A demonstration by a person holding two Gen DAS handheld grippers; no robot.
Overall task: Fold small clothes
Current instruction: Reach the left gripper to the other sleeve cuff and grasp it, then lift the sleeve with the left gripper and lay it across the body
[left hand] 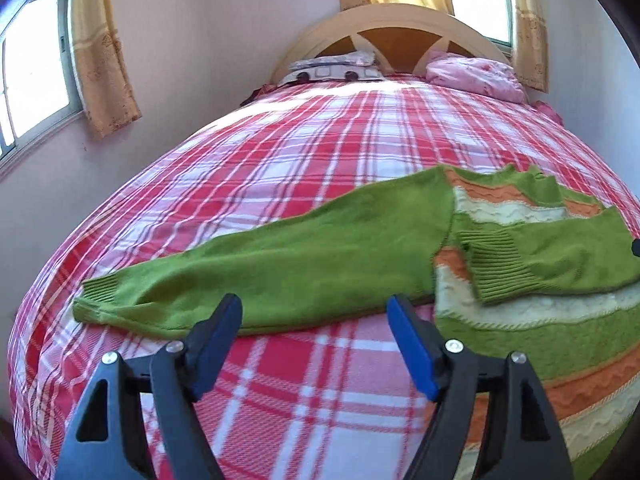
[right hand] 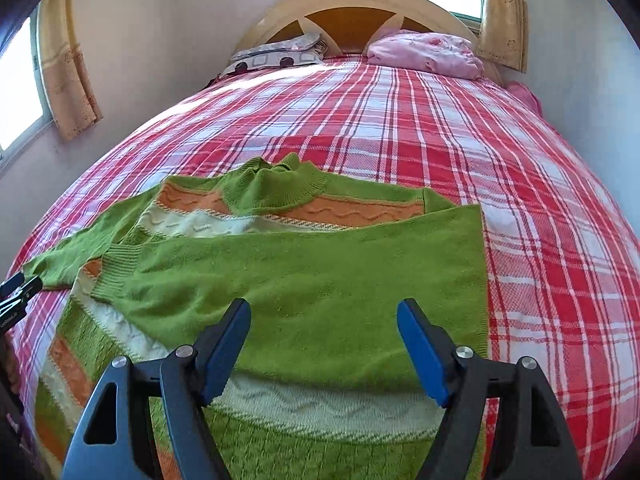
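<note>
1. Both grippers are empty with jaws spread wide: the left gripper (left hand: 314, 312) hangs just before the outstretched sleeve, and the right gripper (right hand: 324, 316) hangs over the folded part of the sweater, touching nothing as far as I can see.

2. Largest thing is the bed (left hand: 320, 128) with its red and white checked cover; it is soft, so I judge that pressing down will make the cloth sink and wrinkle. Better to lift a little and lay down.

3. On it, at the near side, lies the sweater (right hand: 304, 280), green with orange and cream stripes, collar pointing to the headboard (right hand: 352, 0). The body looks flat.

4. One sleeve, the folded sleeve (right hand: 200, 268), is already laid across the chest, its ribbed cuff near the left edge of the body.

5. The other, the outstretched sleeve (left hand: 260, 264), lies straight out to the left on the cover. I judge this is the step in hand: bring it across the body.

6. To do it well, the left gripper should take the sleeve near the cuff (left hand: 100, 296), pinching both layers, carry it over in a low arc, and lay it level with the first sleeve.

7. The right gripper may hold the shoulder, so the body does not slide.
</note>
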